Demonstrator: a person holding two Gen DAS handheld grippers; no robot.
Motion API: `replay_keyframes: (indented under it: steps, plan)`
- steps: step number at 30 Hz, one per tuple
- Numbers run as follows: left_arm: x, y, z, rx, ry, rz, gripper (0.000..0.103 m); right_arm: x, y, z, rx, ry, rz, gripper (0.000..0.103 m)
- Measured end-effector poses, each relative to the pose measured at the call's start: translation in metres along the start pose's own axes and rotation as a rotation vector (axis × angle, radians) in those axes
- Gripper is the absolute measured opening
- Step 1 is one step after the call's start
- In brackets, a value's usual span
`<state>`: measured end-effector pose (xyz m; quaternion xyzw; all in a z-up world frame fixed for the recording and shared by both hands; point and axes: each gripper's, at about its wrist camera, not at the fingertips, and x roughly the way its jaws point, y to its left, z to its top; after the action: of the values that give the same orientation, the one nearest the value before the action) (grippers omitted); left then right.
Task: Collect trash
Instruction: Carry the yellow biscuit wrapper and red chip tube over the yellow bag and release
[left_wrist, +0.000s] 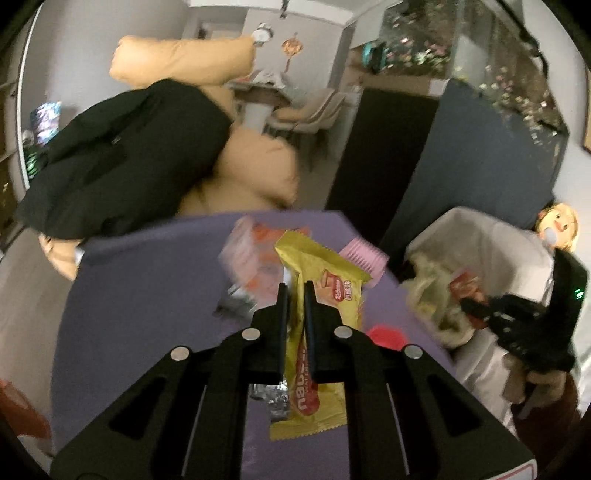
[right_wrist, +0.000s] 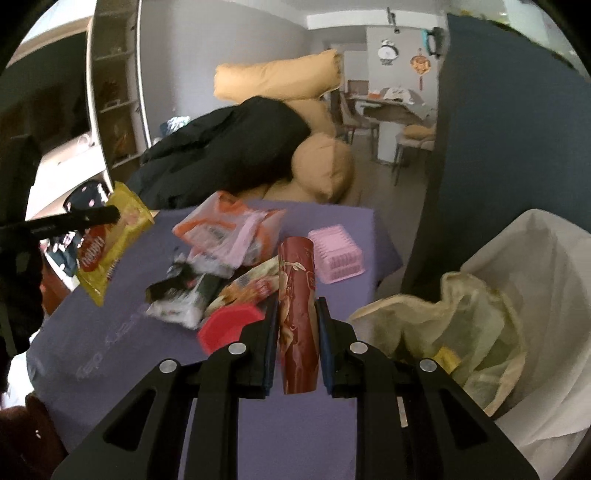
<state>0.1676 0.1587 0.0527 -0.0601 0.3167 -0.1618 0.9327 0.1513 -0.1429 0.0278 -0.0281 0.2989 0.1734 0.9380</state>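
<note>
My left gripper (left_wrist: 295, 291) is shut on a yellow wafer wrapper (left_wrist: 325, 291) and holds it above the purple table (left_wrist: 147, 295); the wrapper also shows in the right wrist view (right_wrist: 107, 243). My right gripper (right_wrist: 297, 306) is shut on a dark red paper tube (right_wrist: 297, 317), held near the table's right edge. In the left wrist view the right gripper (left_wrist: 480, 308) is over the white-lined trash bin (left_wrist: 491, 236) with the tube (left_wrist: 467, 286). More wrappers (right_wrist: 229, 229), a red lid (right_wrist: 229, 325) and a pink basket (right_wrist: 338, 258) lie on the table.
The trash bin (right_wrist: 535, 266) stands to the right of the table and holds crumpled bags (right_wrist: 454, 325). A dark blue partition (right_wrist: 498, 147) stands behind it. A tan sofa (right_wrist: 321, 166) with a black coat (right_wrist: 221, 147) is beyond the table.
</note>
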Motion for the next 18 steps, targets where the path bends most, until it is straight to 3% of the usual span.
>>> replay_keyframes:
  steps: [8, 18]
  plan:
    - [0.046, -0.065, 0.039, 0.004, -0.022, -0.152, 0.008, -0.024, -0.046, 0.026, -0.005, -0.09, -0.122, 0.02]
    - [0.087, -0.139, 0.038, 0.026, -0.002, -0.254, 0.008, -0.064, -0.103, 0.012, 0.06, -0.132, -0.26, 0.02]
